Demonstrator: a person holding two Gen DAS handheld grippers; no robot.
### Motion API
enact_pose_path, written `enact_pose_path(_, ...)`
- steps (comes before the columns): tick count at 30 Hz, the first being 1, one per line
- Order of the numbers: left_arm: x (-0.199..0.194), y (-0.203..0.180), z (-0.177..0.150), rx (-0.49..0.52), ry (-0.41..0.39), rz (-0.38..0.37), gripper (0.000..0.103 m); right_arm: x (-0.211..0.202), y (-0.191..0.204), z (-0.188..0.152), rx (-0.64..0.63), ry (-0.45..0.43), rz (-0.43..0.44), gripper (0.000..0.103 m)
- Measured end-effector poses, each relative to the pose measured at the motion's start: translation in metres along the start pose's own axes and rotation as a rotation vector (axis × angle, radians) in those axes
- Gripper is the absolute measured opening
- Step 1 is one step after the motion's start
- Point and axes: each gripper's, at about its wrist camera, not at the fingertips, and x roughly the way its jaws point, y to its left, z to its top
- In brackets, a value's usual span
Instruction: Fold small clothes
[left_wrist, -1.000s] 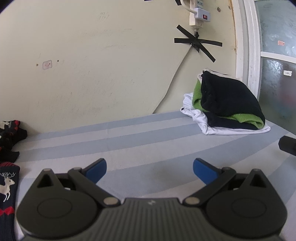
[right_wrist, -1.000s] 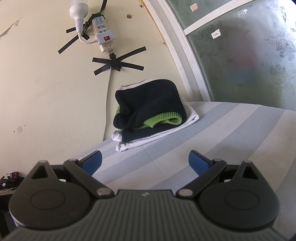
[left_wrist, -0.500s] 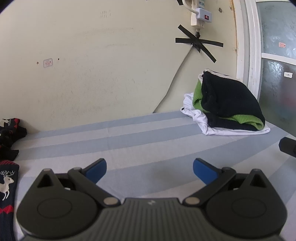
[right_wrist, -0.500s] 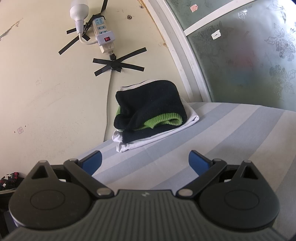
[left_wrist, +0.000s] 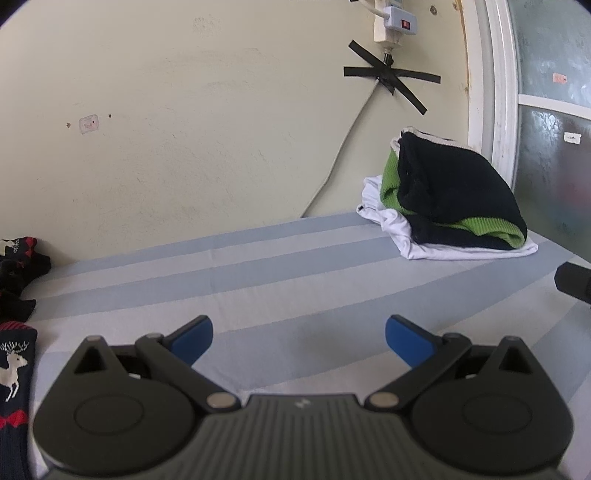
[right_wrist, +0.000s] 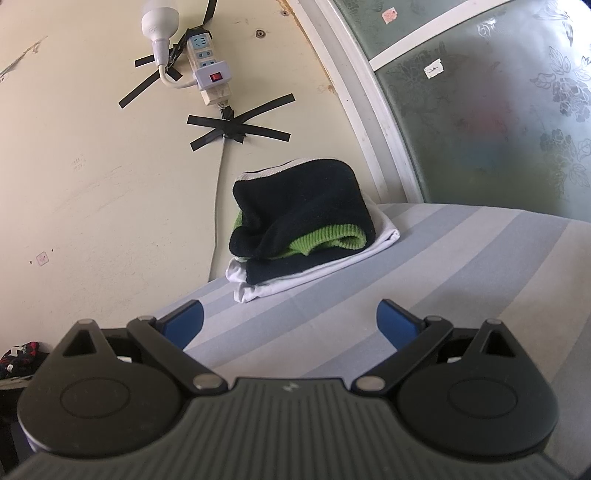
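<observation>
While spread, left claw (left_wrist: 299, 338), sock (left_wrist: 13, 376) leftward

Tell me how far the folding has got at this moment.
Done: a folded stack sits by the wall. In hand: nothing; the left gripper and right gripper are open and empty. Left: the reindeer sock and the dark bundle behind it lie unfolded.
</observation>
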Motion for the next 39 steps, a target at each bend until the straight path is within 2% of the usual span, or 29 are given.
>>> enact_pose_path(15, 0.002, -0.001, 0.0, 0.0, 0.023, -0.02, 0.103, 0.001, 0.001, 0.0, 0.0, -0.001, 0.0, 0.101)
enact_pose_path(39, -0.006, -0.011, -0.002, 0.041, -0.053, 0.019, 0.103, 0.004, 0.001, -0.003, -0.001, 0.003, 0.002, 0.102)
